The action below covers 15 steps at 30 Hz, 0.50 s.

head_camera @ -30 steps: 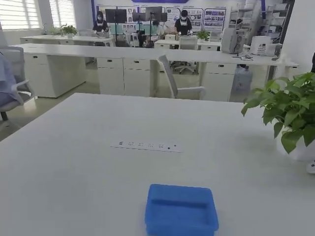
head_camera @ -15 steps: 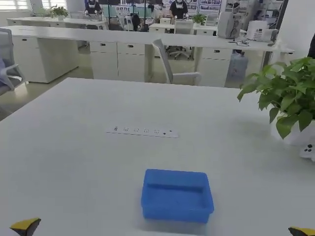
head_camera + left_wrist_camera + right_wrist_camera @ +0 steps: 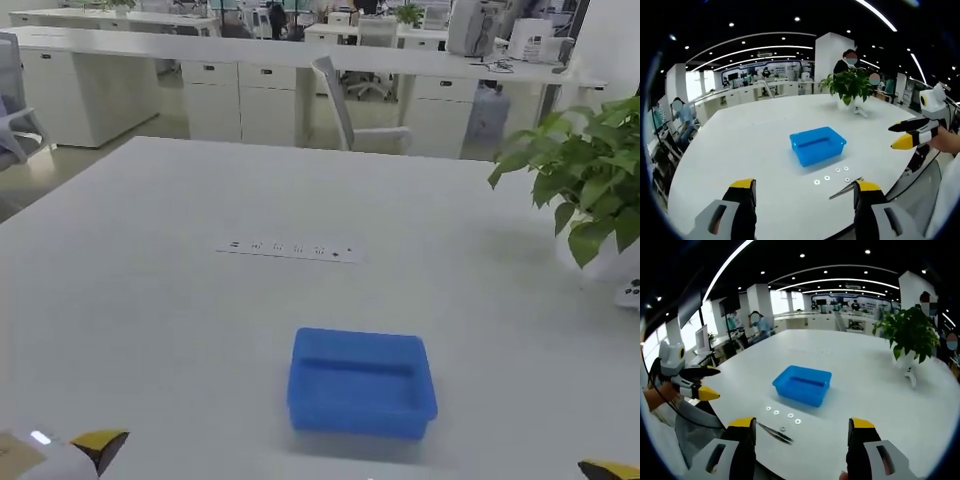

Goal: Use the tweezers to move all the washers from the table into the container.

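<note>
A blue container stands on the white table, near its front edge. Several small washers lie loose on the table just in front of the container. Metal tweezers lie beside them, nearer the edge. My left gripper is open and hovers short of the washers, holding nothing. My right gripper is open too, also holding nothing. Each shows in the other's view, the right gripper and the left gripper, jaws apart. Yellow fingertips peek into the head view's bottom corners.
A potted plant stands at the table's right side, with a small white object beside it. A socket strip is set into the tabletop beyond the container. Desks, chairs and people fill the room behind.
The head camera has tilted down, so the container sits higher in the picture. A gripper's yellow tip has come up further at the bottom left. Nothing on the table has moved.
</note>
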### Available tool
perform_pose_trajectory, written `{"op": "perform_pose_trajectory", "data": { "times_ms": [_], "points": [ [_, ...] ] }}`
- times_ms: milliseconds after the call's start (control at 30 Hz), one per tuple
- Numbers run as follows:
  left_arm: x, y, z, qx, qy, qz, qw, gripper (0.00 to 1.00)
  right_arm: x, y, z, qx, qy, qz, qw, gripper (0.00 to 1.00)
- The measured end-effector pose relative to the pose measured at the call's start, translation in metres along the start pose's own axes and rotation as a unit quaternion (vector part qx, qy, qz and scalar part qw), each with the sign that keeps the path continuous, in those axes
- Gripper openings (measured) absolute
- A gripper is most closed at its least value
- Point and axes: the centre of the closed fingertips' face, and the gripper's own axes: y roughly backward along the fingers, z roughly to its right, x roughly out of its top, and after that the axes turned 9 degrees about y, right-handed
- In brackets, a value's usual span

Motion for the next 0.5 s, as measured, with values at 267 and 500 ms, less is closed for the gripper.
{"op": "perform_pose_trajectory", "data": {
  "times_ms": [267,500],
  "points": [
    [-0.009,-0.021,0.020,-0.079,0.006,-0.028,0.9965,0.63,-0.011,-0.006,0.003,0.006,0.002,-0.020,0.9998,0.69],
    [-0.025,-0.038,0.033,-0.142,-0.034,-0.072,0.9866,0.37,-0.019,-0.008,0.000,0.018,0.005,-0.034,0.9992,0.68]
  ]
}}
